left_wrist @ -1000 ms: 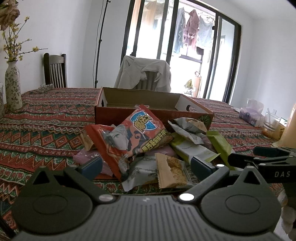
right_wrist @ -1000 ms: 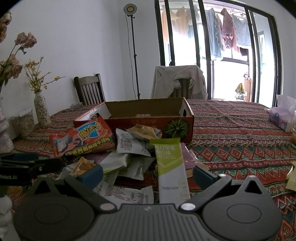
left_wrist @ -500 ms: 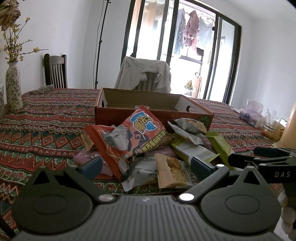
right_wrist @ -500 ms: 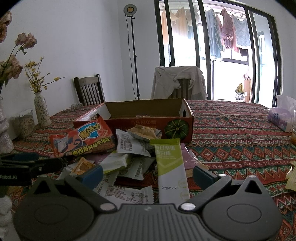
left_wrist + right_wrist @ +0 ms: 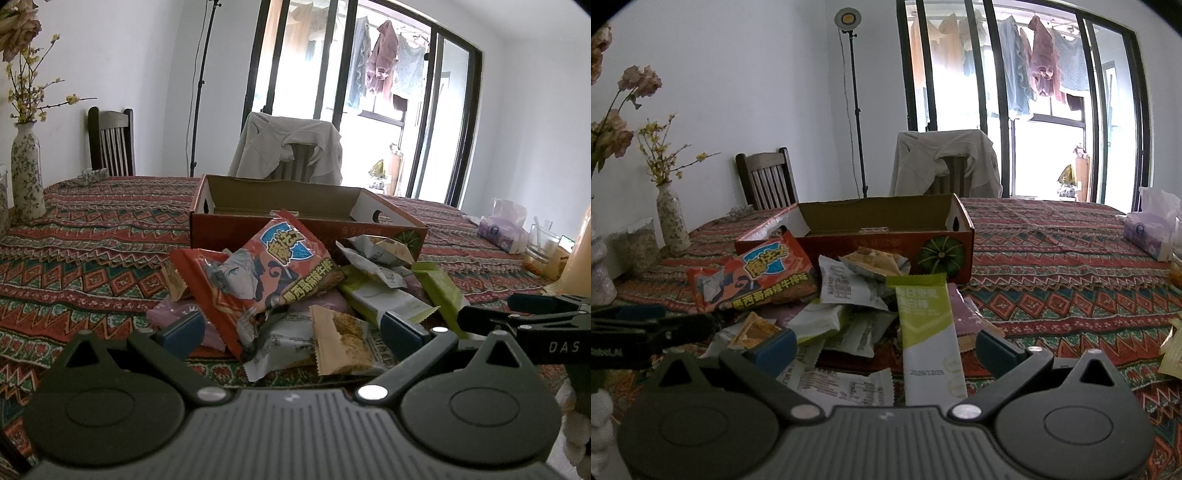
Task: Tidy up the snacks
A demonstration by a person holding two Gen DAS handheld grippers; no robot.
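Observation:
A pile of snack packets lies on the patterned tablecloth in front of an open cardboard box point(image 5: 306, 221) point(image 5: 886, 236). On top is a red-orange bag point(image 5: 266, 273) point(image 5: 764, 277). A green and white bar packet point(image 5: 927, 332) point(image 5: 384, 299) lies near me, beside white packets point(image 5: 849, 284) and a tan cracker packet point(image 5: 340, 339). My left gripper point(image 5: 291, 328) is open and empty just before the pile. My right gripper point(image 5: 886, 343) is open and empty, with the green bar between its fingers' line of sight.
A floral vase point(image 5: 26, 177) point(image 5: 672, 221) stands at the table's left. A tissue pack point(image 5: 502, 232) point(image 5: 1152, 232) and a glass point(image 5: 543, 247) sit at the right. Chairs point(image 5: 110, 144) point(image 5: 945, 166) stand behind the table. Each gripper shows in the other's view.

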